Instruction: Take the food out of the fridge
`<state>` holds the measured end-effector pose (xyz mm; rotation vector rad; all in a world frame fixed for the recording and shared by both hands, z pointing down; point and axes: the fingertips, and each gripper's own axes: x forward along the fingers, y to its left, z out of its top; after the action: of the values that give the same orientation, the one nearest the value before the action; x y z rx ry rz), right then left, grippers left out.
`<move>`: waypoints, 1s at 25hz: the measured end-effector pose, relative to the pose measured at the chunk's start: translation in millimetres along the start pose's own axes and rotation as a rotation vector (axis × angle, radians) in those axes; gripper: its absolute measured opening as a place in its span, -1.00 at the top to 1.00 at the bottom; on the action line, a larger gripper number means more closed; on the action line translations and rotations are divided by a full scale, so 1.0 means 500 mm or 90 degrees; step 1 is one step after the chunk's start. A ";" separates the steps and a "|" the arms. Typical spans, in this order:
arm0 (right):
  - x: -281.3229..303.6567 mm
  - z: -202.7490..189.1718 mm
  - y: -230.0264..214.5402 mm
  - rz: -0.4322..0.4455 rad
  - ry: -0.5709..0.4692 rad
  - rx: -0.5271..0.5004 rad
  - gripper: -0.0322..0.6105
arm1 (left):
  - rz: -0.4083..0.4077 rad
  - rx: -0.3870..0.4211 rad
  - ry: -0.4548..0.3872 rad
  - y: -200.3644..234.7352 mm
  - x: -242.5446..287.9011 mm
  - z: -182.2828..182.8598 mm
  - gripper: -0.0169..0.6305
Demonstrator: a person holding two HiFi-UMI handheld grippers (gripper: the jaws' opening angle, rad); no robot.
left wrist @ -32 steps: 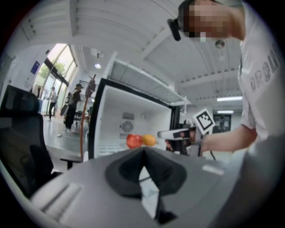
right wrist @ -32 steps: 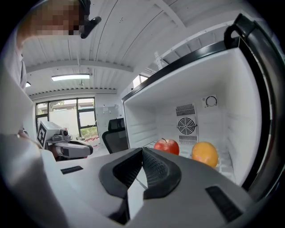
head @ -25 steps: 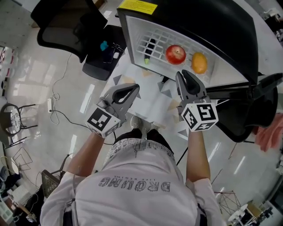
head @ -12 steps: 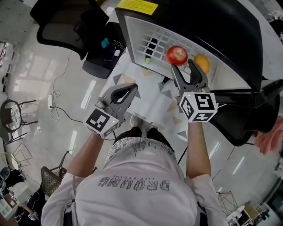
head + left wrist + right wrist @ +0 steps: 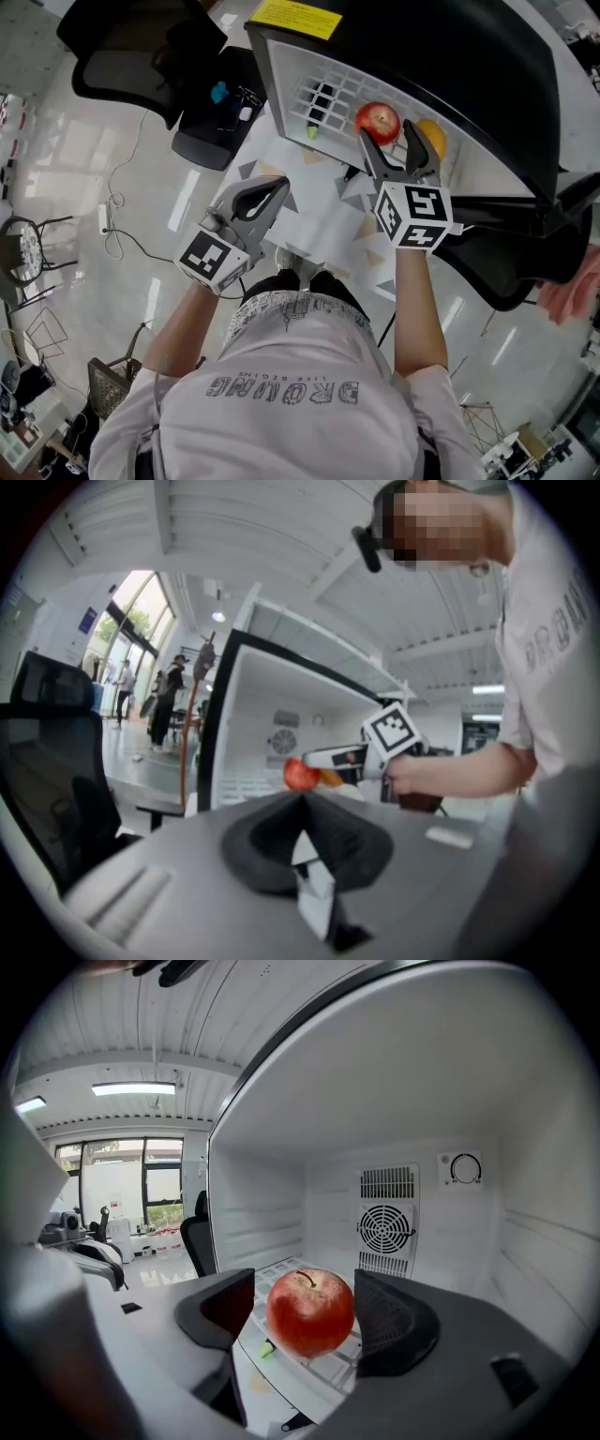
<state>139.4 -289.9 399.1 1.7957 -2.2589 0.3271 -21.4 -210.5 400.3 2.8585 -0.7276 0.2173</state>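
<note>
Apple: one, red, on the white wire shelf (image 5: 342,80) inside the fridge (image 5: 272,70), upper centre of the head view (image 5: 379,120).
Orange: one (image 5: 433,137), just right of the apple on the same shelf.
Right gripper: reaching into the fridge (image 5: 387,134), jaws wide and just been opening. The apple stands between them with a gap on each side, pads not on it.
Left gripper: one more, jaws together and holding nothing (image 5: 269,192), hanging lower left of the fridge over the white surface (image 5: 319,225).
Other shelf items: one dark thing (image 5: 322,97) at the shelf's left and one small green bit (image 5: 311,131) at its front edge. What they are, I can't tell.
Marker cubes: two, one per gripper, black-and-white squares.
Writing: one yellow label (image 5: 293,13) on the fridge top, print too small to read.
Chairs: two, black, one upper left (image 5: 131,52), one at the right (image 5: 525,262).
</note>
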 end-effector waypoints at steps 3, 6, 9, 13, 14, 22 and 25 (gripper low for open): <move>0.013 -0.003 -0.004 -0.011 0.008 -0.001 -0.03 | 0.001 -0.003 0.000 0.011 0.000 0.001 0.93; 0.027 -0.010 -0.007 -0.021 0.022 -0.006 -0.06 | 0.001 -0.006 0.000 0.022 -0.001 -0.001 0.93; 0.040 -0.020 -0.009 -0.028 0.039 -0.011 -0.07 | 0.001 -0.009 0.000 0.031 0.000 0.000 0.94; 0.050 -0.026 -0.015 -0.040 0.051 -0.014 -0.07 | -0.001 -0.009 0.001 0.043 -0.001 0.000 0.93; 0.052 -0.027 -0.016 -0.041 0.053 -0.015 -0.07 | -0.001 -0.009 0.000 0.044 -0.001 0.000 0.93; 0.050 -0.029 -0.014 -0.047 0.057 -0.029 -0.07 | -0.004 -0.009 -0.001 0.046 -0.005 -0.001 0.93; 0.045 -0.026 -0.008 -0.043 0.053 -0.029 -0.07 | -0.006 -0.007 -0.003 0.041 -0.006 0.001 0.93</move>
<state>139.2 -307.6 418.9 1.7969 -2.1273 0.3277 -33.9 -227.1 402.3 2.8523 -0.7138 0.2037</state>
